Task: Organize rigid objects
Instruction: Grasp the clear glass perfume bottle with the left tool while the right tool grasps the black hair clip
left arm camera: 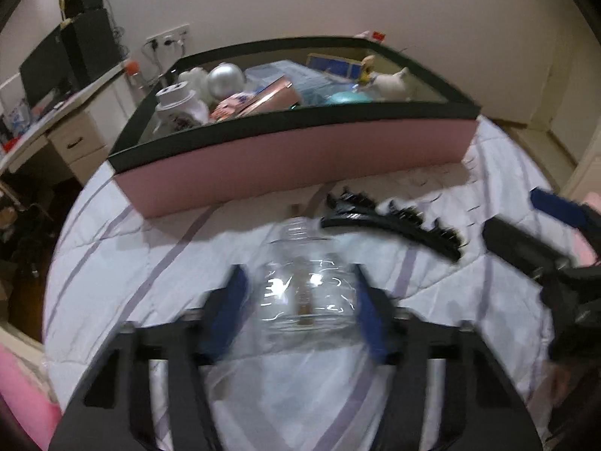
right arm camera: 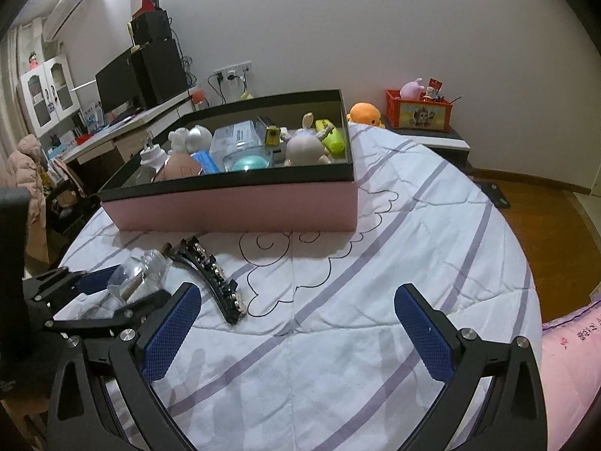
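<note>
A: Left gripper (left arm camera: 298,310) first. Blue pads sit either side of the clear plastic bottle (left arm camera: 308,293), which lies on its side on the bedspread (left arm camera: 124,255), neck twd the box. Pads look to be touching its walls, so I read it as pinched, but the left wrist view is blurred, so not 100% sure.

B: And it's not lifted?

A: Can't see any gap under it; looks to be resting on the quilt. Just right of the bottle is the black hair clip (left arm camera: 394,221), teeth up, lying loose, v. near the bottle's neck but whether they touch I can't tell.

B: Right gripper?

A: Right gripper (right arm camera: 296,332) is spread wide, nothing btwn the pads, over bare quilt. The clip is just beside its left finger.

B: Progress, then?

A: The pink box (right arm camera: 233,210) w/ black rim is already pretty full: toys, a white jar, a silver ball, packets. My guess is most of the sorting's done. Left on the bed, as far as shown: bottle & clip. Both sit in front of the box's near wall, so prob. each needs a lift over the rim.
</note>
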Demonstrator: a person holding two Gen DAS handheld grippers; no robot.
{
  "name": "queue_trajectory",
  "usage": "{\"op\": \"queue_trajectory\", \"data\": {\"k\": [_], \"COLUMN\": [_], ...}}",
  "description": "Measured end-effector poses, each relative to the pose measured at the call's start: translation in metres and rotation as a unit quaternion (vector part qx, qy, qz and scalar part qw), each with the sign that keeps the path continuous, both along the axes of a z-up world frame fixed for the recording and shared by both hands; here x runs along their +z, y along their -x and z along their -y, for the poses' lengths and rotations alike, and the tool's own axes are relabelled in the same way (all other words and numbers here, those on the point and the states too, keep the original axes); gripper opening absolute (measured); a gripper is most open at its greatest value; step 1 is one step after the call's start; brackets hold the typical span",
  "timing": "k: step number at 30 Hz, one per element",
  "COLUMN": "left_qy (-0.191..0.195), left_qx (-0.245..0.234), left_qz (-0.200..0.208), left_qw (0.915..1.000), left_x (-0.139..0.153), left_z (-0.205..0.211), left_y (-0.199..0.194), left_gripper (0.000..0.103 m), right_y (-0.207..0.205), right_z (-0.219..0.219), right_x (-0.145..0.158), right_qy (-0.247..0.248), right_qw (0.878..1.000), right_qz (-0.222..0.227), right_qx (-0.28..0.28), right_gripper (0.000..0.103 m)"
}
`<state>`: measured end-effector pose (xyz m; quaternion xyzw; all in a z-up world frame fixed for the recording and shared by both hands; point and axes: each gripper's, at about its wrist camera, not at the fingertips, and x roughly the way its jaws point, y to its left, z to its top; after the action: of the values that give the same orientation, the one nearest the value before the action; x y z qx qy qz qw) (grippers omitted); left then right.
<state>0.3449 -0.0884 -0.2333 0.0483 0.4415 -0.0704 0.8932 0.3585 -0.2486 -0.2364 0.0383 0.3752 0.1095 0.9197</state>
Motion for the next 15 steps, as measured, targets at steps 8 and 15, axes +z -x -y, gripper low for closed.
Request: {"op": "queue_trajectory", "data": {"k": [8,15], "left_qy": [-0.002,-0.014], "left_qx": [0.031,0.051], "left_qz": [0.009,0.011], "left_qw": [0.9995,0.9985], "left_x": [0.003,0.002], "left_z": [-0.02,-0.036], "left_y": [0.014,0.022], "left_gripper": [0.051,0.051], "right_y": [-0.007,-0.022], "right_z": [-0.021,-0.055], "right_x": [-0.005,-0.013], "right_qy": [0.047,0.094], "right_qw": [0.998,0.993], "right_qz": [-0.021,-0.035], "right_qx": [0.026,0.064], "right_gripper": [0.103,0.103]}}
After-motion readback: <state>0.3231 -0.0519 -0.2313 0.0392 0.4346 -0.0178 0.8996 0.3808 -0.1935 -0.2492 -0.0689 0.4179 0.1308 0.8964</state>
